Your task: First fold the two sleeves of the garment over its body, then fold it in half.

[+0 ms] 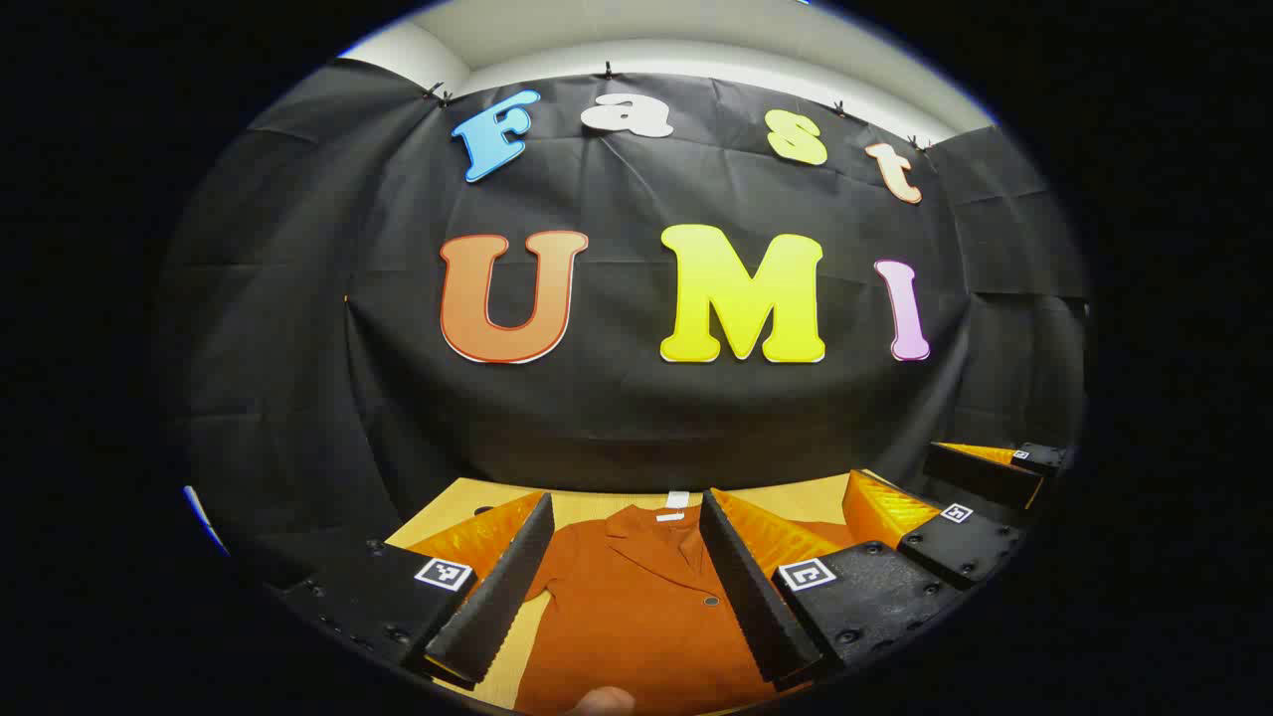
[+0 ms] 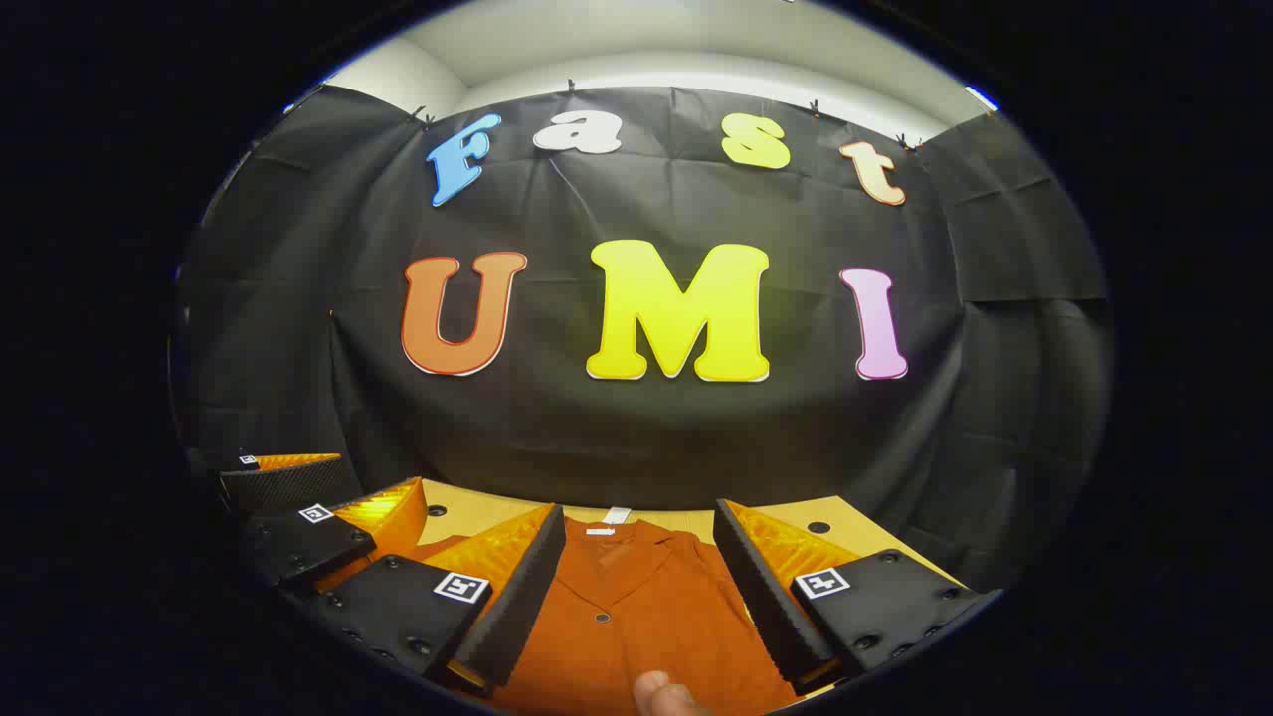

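A rust-orange collared, buttoned garment [image 1: 636,607] lies flat on a light wooden table [image 1: 587,505], collar toward the booth's back wall. My left gripper [image 1: 625,597] hovers above it, open, with nothing between its fingers. In the left gripper view the right gripper [image 1: 980,492] shows farther off at the right. In the right gripper view the same garment [image 2: 636,617] lies between the spread fingers of my right gripper [image 2: 636,597], open and holding nothing. The left gripper [image 2: 298,517] appears at that view's left. The sleeves are mostly hidden behind the fingers.
The table's far edge [image 2: 477,507] meets the black cloth wall. A small dark hole [image 2: 818,527] marks the tabletop at the back right. A fingertip [image 2: 661,691] of the person shows at the bottom of the right gripper view.
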`<state>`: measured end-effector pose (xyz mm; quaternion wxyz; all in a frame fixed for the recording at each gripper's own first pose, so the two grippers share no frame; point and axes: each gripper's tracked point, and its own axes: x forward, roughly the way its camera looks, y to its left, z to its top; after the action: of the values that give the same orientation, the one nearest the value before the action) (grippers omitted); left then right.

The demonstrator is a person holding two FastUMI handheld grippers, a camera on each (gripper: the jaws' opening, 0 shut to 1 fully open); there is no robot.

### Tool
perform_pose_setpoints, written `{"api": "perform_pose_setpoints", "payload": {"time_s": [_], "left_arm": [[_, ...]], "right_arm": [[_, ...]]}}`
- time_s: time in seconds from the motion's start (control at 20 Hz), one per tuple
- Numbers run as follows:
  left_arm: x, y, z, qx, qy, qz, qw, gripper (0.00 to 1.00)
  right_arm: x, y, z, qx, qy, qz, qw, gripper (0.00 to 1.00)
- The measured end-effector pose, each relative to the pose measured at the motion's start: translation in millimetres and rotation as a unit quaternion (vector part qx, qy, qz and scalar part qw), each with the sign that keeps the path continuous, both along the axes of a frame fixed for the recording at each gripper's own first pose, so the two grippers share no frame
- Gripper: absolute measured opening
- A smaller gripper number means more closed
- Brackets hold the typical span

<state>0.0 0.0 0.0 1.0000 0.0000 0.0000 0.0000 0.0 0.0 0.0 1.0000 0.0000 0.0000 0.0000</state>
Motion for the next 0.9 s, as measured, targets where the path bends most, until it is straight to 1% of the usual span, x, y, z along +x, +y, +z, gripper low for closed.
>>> {"api": "perform_pose_setpoints", "payload": {"time_s": [0.05, 0.1, 0.25, 0.3, 0.5, 0.55, 0.6, 0.7, 0.75, 0.8, 0.9], "left_arm": [[0.3, -2.4, 1.2, 0.001, -0.001, -0.001, 1.0, 0.96], [1.2, -4.3, 0.6, 0.001, -0.002, -0.002, 1.0, 0.96], [2.8, -7.2, -0.9, 0.003, -0.003, 0.001, 1.0, 0.96], [5.0, -8.4, -1.4, 0.004, -0.003, 0.002, 1.0, 0.96], [6.0, -13.5, -3.9, 0.001, 0.001, 0.004, 1.0, 0.96], [5.9, -13.7, -3.7, 0.0, 0.002, 0.005, 1.0, 0.96], [7.1, -14.9, -4.7, 0.001, 0.002, 0.006, 1.0, 0.96], [7.9, -17.0, -5.2, 0.001, 0.003, 0.008, 1.0, 0.96], [8.8, -17.7, -4.9, 0.002, 0.004, 0.011, 1.0, 0.96], [10.4, -18.1, -7.1, 0.003, 0.006, 0.013, 1.0, 0.96], [10.2, -16.6, -10.7, 0.019, 0.009, 0.02, 1.0, 0.96]], "right_arm": [[-0.1, -1.4, -0.1, -0.001, -0.001, 0.001, 1.0, 0.92], [0.4, -3.2, 0.6, -0.002, -0.001, 0.0, 1.0, 0.95], [3.3, -9.8, 0.3, -0.003, 0.002, 0.004, 1.0, 0.95], [5.0, -10.4, -5.6, -0.003, 0.004, 0.005, 1.0, 0.92], [9.1, -15.5, -4.3, -0.005, 0.005, 0.007, 1.0, 0.92], [10.0, -16.8, -4.4, -0.004, 0.006, 0.008, 1.0, 0.95], [10.3, -18.5, -6.0, -0.003, 0.008, 0.009, 1.0, 0.92], [12.4, -19.4, -5.9, -0.002, 0.008, 0.011, 1.0, 0.92], [13.6, -20.1, -6.5, -0.002, 0.008, 0.012, 1.0, 0.95], [14.3, -21.6, -7.8, 0.002, 0.007, 0.012, 1.0, 0.92], [18.4, -22.8, -7.1, -0.008, 0.003, 0.012, 1.0, 0.92]]}}
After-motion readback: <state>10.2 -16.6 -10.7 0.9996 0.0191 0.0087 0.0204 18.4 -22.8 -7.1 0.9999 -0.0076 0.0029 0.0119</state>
